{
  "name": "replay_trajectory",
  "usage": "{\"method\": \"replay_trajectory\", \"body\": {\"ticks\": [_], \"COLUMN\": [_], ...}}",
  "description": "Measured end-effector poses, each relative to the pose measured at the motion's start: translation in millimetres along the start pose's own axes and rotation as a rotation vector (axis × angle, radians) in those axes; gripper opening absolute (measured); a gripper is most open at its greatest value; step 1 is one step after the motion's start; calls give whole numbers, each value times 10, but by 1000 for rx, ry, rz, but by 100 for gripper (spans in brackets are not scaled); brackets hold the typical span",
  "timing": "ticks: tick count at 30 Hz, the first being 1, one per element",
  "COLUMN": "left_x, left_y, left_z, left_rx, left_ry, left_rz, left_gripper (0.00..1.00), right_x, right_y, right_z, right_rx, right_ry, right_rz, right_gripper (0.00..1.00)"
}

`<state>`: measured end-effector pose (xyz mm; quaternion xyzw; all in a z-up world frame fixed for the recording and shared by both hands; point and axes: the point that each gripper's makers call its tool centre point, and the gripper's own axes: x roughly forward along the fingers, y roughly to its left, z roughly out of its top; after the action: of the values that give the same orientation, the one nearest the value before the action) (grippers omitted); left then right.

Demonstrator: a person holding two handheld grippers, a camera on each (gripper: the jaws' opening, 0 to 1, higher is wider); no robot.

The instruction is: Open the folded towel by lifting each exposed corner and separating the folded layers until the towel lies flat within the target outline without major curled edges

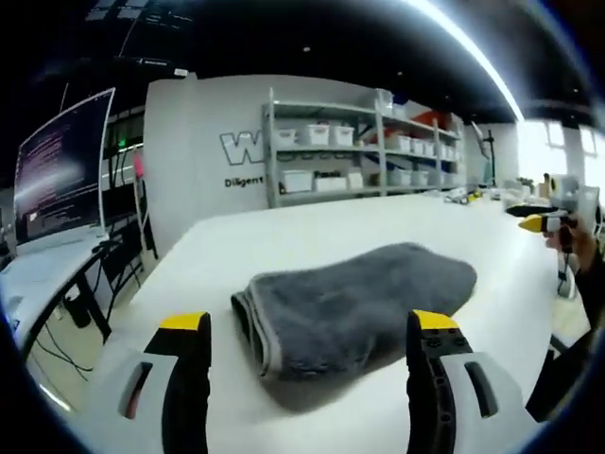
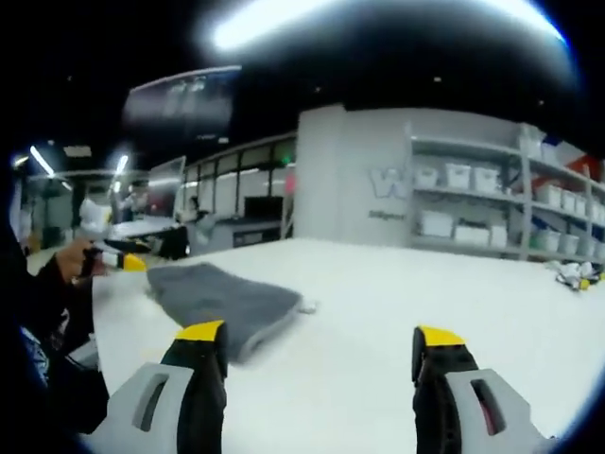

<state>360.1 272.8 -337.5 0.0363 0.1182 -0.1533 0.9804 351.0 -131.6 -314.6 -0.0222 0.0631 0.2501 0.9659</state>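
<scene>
A grey towel [image 1: 354, 303] lies folded in a thick pad on the white table [image 1: 284, 236], its folded edge towards me. My left gripper [image 1: 309, 326] is open just in front of it, low over the table, jaws wide apart and holding nothing. The right gripper [image 1: 544, 223], held in a hand, shows at the far right edge, off the towel. In the right gripper view the towel [image 2: 222, 298] lies to the left on the table [image 2: 397, 293]. My right gripper [image 2: 319, 334] is open and empty over bare table beside it. The left gripper [image 2: 118, 260] shows beyond the towel.
Metal shelves with white bins [image 1: 359, 147] stand behind the table against a white wall. A monitor [image 1: 61, 180] and cables sit on a desk to the left. Small objects [image 2: 577, 274] lie at the table's far right. A person's arm [image 2: 38, 312] is at the left.
</scene>
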Motion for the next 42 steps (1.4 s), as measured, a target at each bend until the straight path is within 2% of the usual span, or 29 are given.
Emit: {"method": "replay_trajectory", "body": {"ticks": [4, 6, 9, 14, 17, 20, 23, 27, 30, 34, 37, 40, 42], "left_x": [46, 44, 26, 23, 34, 59, 74, 70, 91, 114, 124, 120, 119], "left_y": [45, 49, 61, 103, 110, 126, 151, 158, 144, 136, 127, 130, 133], "left_z": [-126, -143, -139, -146, -172, -227, -308, -321, -335, -337, -299, -282, -278], "left_rx": [-15, -22, -67, -108, -134, -123, -113, -119, -118, -125, -131, -137, -138], "left_ry": [52, 55, 53, 56, 56, 68, 90, 91, 95, 96, 76, 68, 66], "left_rz": [-4, -10, -26, -28, -37, -28, -28, -37, -50, -59, -63, -62, -63], "left_gripper": [78, 75, 66, 64, 58, 53, 49, 40, 38, 34, 34, 33, 32], "right_x": [196, 281, 376, 458, 466, 462, 457, 484, 558, 677, 739, 807, 828], "right_y": [234, 291, 331, 457, 501, 500, 490, 510, 617, 714, 779, 782, 793], "right_z": [-39, -43, -64, -134, -181, -209, -236, -248, -271, -398, -493, -533, -549], "right_rx": [75, 78, 78, 108, 102, 104, 112, 128, 135, 140, 181, 230, 230], "right_ry": [33, 41, 58, 82, 94, 100, 108, 119, 135, 177, 207, 214, 219], "right_rz": [79, 91, 102, 142, 149, 149, 142, 143, 168, 188, 204, 188, 188], "right_gripper": [76, 76, 75, 70, 70, 69, 66, 61, 60, 60, 61, 60, 57]}}
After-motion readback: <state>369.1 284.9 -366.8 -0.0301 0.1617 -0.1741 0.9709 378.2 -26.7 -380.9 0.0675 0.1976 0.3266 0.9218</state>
